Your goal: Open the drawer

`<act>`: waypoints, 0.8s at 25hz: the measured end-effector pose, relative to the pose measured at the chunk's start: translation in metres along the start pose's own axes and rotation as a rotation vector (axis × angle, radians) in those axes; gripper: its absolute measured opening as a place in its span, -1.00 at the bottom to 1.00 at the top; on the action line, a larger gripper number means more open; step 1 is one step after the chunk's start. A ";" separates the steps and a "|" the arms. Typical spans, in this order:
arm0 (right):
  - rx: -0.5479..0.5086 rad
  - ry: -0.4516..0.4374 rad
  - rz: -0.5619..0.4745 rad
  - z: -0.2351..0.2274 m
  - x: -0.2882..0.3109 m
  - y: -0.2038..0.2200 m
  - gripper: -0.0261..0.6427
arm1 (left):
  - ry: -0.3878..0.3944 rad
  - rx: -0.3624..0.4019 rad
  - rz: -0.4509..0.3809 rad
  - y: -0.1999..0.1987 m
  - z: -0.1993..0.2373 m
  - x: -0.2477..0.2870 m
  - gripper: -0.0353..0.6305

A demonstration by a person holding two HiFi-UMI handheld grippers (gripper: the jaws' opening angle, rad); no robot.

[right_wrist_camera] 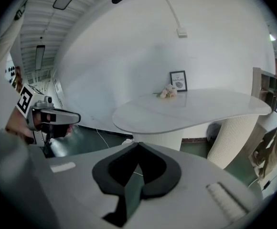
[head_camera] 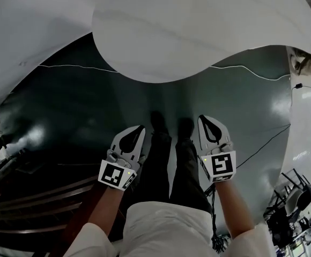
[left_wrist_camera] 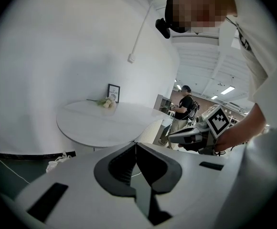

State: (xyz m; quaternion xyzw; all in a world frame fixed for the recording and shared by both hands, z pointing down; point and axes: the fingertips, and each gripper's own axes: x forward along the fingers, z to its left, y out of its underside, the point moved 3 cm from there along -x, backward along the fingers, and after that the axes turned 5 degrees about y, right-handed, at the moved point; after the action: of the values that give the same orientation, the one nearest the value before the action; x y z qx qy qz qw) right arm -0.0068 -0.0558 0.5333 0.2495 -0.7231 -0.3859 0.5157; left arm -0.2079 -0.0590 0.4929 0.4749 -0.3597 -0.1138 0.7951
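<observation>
Left tongs (left_wrist_camera: 136,145) and right tongs (right_wrist_camera: 138,144) both clenched tight, nothing pinched in either. Held side by side over dark floor (head_camera: 64,106). White table (head_camera: 198,36) ahead of both tips, not touching. Can't make out the drawer anywhere.

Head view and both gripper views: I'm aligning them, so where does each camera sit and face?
Head view: on the person's head, facing steeply down at floor and white table; left gripper, right gripper, forearms, legs show.
Left gripper view: on that gripper, along its shut jaws toward the table; right gripper shows.
Right gripper view: likewise, toward the table; left gripper shows.
All three share the table.
</observation>
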 end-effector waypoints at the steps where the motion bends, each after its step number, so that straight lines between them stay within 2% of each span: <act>1: -0.006 -0.012 0.003 0.002 0.006 0.005 -0.89 | 0.000 0.001 0.002 0.005 0.003 0.004 -0.88; 6: -0.013 -0.070 0.003 0.008 0.041 0.032 -0.89 | -0.009 -0.003 0.015 0.030 0.016 0.022 -0.88; 14: 0.001 -0.113 -0.035 -0.004 0.084 0.066 -0.89 | -0.015 -0.014 0.054 0.078 0.023 0.053 -0.88; 20: 0.029 -0.064 -0.071 -0.020 0.112 0.086 -0.89 | -0.015 -0.026 0.057 0.107 0.024 0.073 -0.88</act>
State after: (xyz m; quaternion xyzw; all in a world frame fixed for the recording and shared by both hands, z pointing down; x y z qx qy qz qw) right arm -0.0230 -0.0973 0.6689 0.2699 -0.7355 -0.4012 0.4745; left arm -0.1894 -0.0578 0.6231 0.4533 -0.3775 -0.0990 0.8014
